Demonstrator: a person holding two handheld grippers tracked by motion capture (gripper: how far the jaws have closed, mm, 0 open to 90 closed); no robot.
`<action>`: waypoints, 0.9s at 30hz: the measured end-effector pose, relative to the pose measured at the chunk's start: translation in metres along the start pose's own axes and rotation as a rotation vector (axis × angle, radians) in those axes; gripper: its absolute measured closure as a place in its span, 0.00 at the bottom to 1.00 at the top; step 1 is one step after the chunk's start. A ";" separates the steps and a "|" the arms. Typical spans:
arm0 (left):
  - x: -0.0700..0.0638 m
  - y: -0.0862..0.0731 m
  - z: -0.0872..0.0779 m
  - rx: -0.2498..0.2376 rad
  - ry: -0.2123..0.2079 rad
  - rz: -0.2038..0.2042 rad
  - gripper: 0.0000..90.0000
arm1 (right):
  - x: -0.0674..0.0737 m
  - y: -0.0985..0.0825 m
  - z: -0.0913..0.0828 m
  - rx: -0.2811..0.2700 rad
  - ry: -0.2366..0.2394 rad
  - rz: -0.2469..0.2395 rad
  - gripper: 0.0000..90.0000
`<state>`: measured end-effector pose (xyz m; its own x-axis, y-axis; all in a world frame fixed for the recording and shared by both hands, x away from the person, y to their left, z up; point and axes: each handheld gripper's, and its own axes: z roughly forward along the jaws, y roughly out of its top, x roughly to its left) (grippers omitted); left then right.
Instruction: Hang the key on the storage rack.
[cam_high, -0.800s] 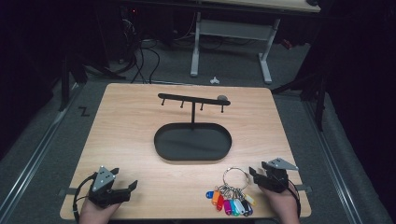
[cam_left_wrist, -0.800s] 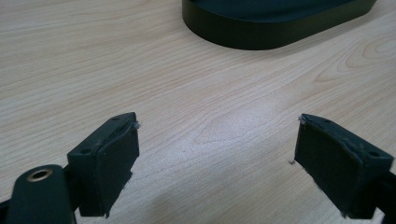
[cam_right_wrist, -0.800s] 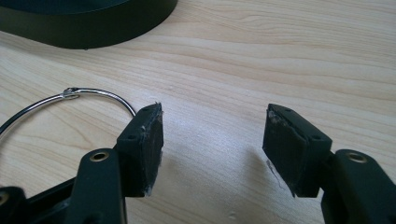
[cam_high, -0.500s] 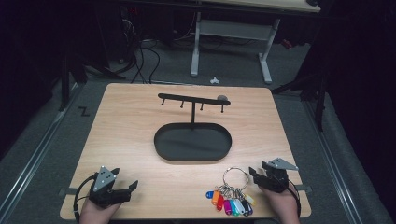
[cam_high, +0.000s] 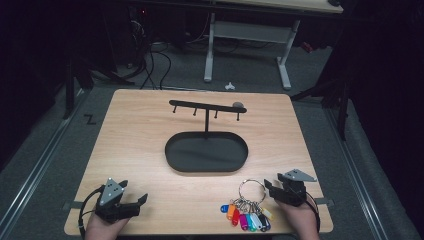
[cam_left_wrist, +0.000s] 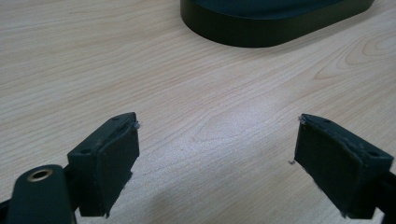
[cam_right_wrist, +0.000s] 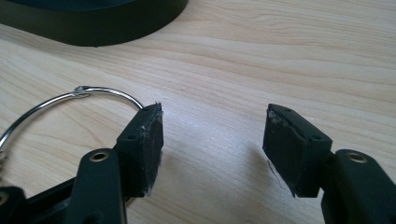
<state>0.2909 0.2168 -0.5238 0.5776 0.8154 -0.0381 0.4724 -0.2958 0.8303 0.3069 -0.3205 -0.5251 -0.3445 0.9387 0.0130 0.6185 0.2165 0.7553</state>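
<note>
Two grippers low on a wooden table (cam_high: 145, 130) from above: left gripper (cam_high: 131, 204) near the front left corner, right gripper (cam_high: 272, 189) just beside a metal key ring (cam_high: 251, 190) with coloured tags (cam_high: 247, 219), black hook stand (cam_high: 206, 107) on its oval tray (cam_high: 206, 152) behind. Left gripper view: jaws wide apart, empty, bare wood between. Right gripper view: jaws equally wide, gripping nothing, ring just outside one jaw; likely to skid flat on the wood and slip any pinch.
</note>
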 end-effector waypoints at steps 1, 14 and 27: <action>0.000 0.000 0.000 0.000 0.000 -0.001 0.16 | 0.003 0.001 0.000 -0.002 0.008 -0.006 0.43; 0.000 0.000 0.000 0.001 -0.001 -0.002 0.16 | 0.025 0.006 0.003 0.006 0.081 -0.091 0.43; 0.002 0.000 -0.003 -0.008 0.001 0.000 0.16 | 0.036 0.009 0.005 0.036 0.108 -0.118 0.41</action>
<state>0.2898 0.2196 -0.5220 0.5768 0.8160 -0.0373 0.4667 -0.2918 0.8349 0.3037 -0.2830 -0.5215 -0.4887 0.8725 -0.0028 0.5939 0.3350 0.7315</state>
